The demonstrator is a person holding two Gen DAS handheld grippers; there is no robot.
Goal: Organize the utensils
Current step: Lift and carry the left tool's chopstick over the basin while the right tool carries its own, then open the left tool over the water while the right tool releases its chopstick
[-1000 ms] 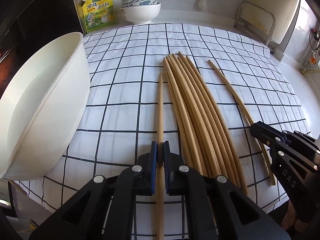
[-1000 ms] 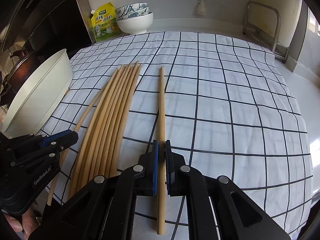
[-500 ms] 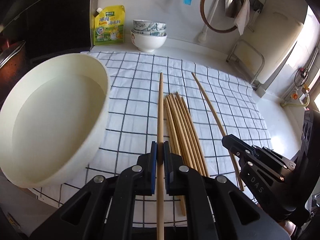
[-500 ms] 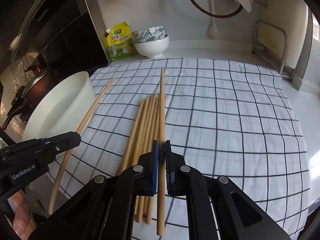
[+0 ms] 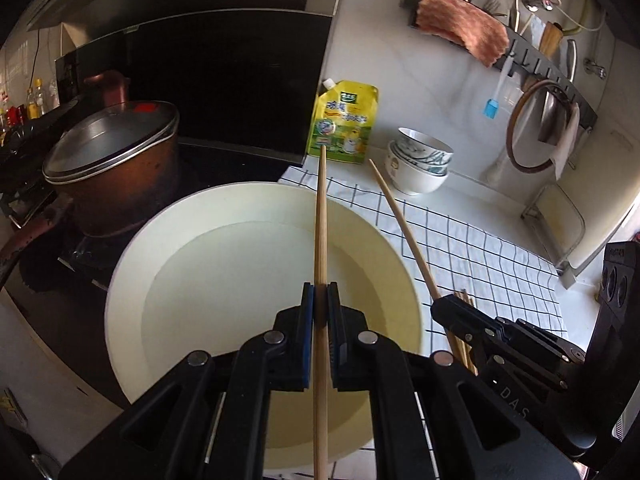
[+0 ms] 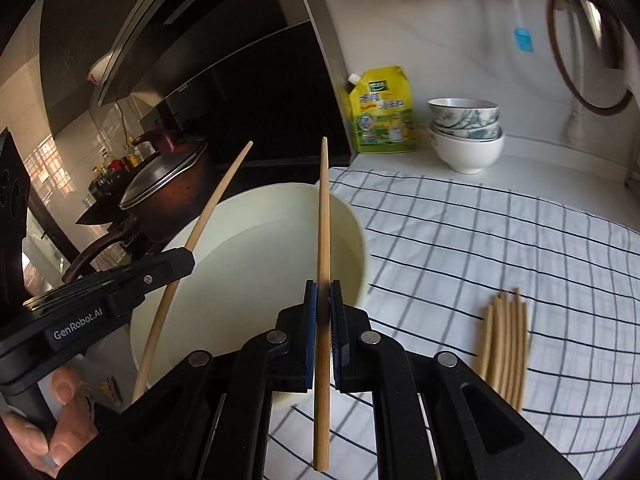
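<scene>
My left gripper (image 5: 320, 296) is shut on a long wooden chopstick (image 5: 321, 216) and holds it above the big cream basin (image 5: 132, 264). My right gripper (image 6: 323, 294) is shut on another chopstick (image 6: 324, 216), held near the basin's right rim (image 6: 360, 240). That second chopstick shows in the left wrist view (image 5: 404, 228), with the right gripper (image 5: 444, 306) beside the basin. The left gripper (image 6: 184, 258) and its chopstick (image 6: 204, 224) show at the left of the right wrist view. A bundle of several chopsticks (image 6: 506, 344) lies on the checked cloth (image 6: 500, 240).
A brown lidded pot (image 5: 112, 152) sits on the stove left of the basin. A yellow pouch (image 5: 346, 122) and stacked bowls (image 5: 420, 164) stand at the back of the counter. A wall rack with a cloth (image 5: 464, 24) hangs above. A metal stand (image 5: 556, 220) is at the right.
Both grippers lifted their chopsticks off the cloth and swung left and up toward the basin. The bundle stayed on the cloth.
</scene>
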